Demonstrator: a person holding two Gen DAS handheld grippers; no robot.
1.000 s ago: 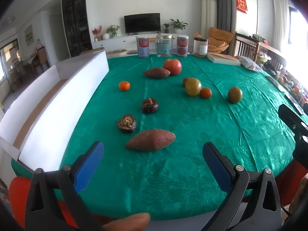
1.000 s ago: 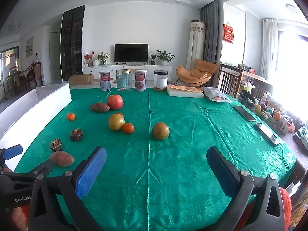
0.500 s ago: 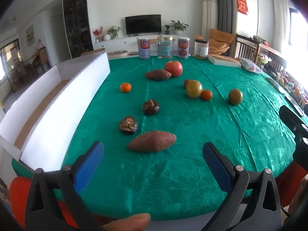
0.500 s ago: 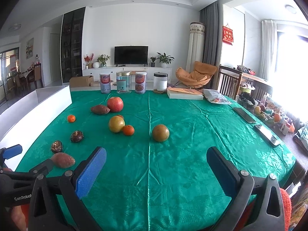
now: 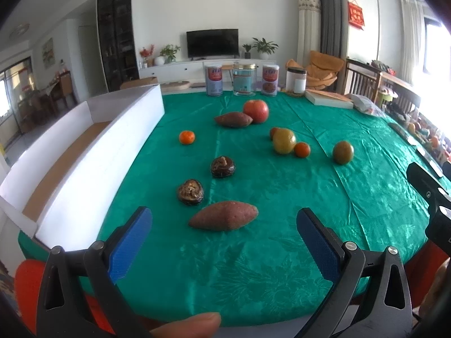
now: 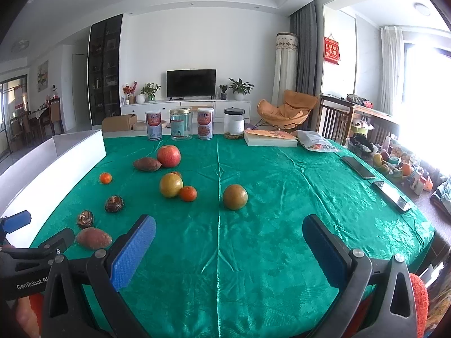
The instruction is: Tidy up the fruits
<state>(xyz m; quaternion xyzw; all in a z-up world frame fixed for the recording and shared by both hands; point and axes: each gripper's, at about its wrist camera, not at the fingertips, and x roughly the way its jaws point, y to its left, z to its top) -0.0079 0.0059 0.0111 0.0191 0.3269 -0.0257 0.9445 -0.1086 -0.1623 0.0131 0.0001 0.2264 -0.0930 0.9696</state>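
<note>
Right now both claws are spread wide and hold nothing. The left claw [image 5: 224, 239] hangs over the near edge of the green counter [image 5: 282, 197], just in front of a sweet potato [image 5: 224, 219]. The right claw [image 6: 228, 245] is over bare cloth, near a brownish round fruit [image 6: 235, 197]. More fruits lie farther back: a red apple [image 6: 168, 156], a yellow fruit [image 6: 171, 185] and small oranges [image 6: 188, 193]. A long white box [image 5: 93, 152] sits along the left side, with no fruit showing inside.
</note>
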